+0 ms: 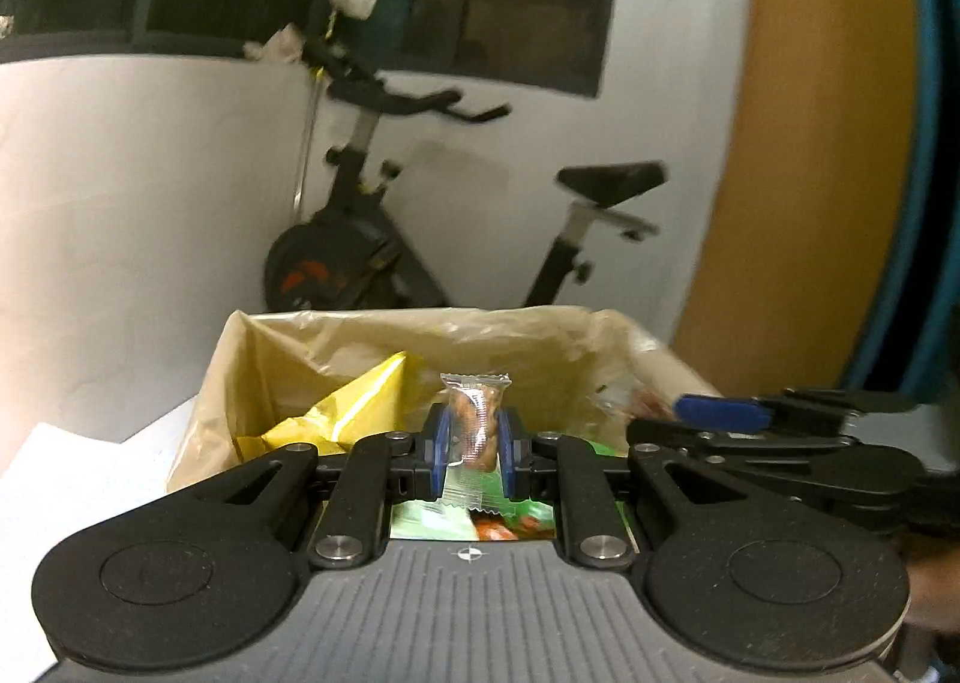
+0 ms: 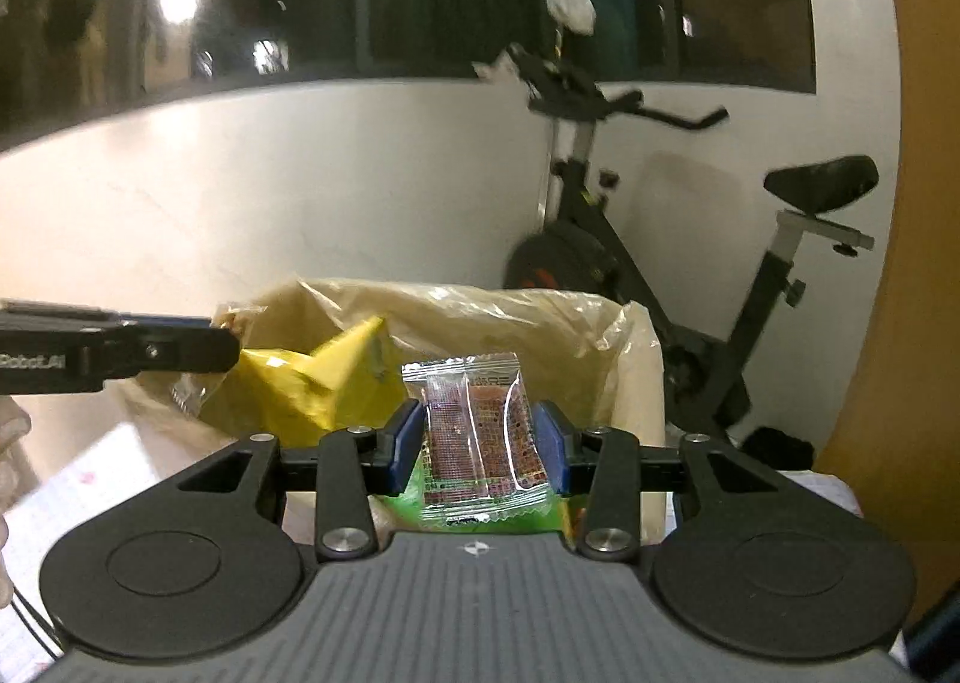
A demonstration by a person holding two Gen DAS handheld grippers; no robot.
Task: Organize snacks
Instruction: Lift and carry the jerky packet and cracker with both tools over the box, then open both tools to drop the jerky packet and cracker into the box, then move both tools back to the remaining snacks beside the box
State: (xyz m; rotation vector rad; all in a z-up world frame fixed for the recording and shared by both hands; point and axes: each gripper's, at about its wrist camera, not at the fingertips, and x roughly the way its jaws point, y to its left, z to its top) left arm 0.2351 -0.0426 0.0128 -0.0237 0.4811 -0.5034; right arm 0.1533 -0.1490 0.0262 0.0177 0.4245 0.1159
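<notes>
Both grippers are held out level over the lined box (image 1: 420,347), side by side and pointing toward the wall. The left gripper (image 1: 474,443) is clamped on a small clear packet (image 1: 477,425) standing upright between its blue pads, with brown nutty-looking bits showing through the wrapper. The right gripper (image 2: 477,443) is pinching a wider clear packet (image 2: 480,431), also upright, with something reddish-brown and gridded inside and crimped edges top and bottom. So two packets are in the air, one per gripper.

Down in the box, which has a beige plastic liner, there's one crumpled yellow bag (image 2: 318,383) on the left and some green packaging (image 1: 444,521) right under the grippers. Can't tell how many green packs that is. An exercise bike (image 1: 384,215) is parked behind against the white wall.
</notes>
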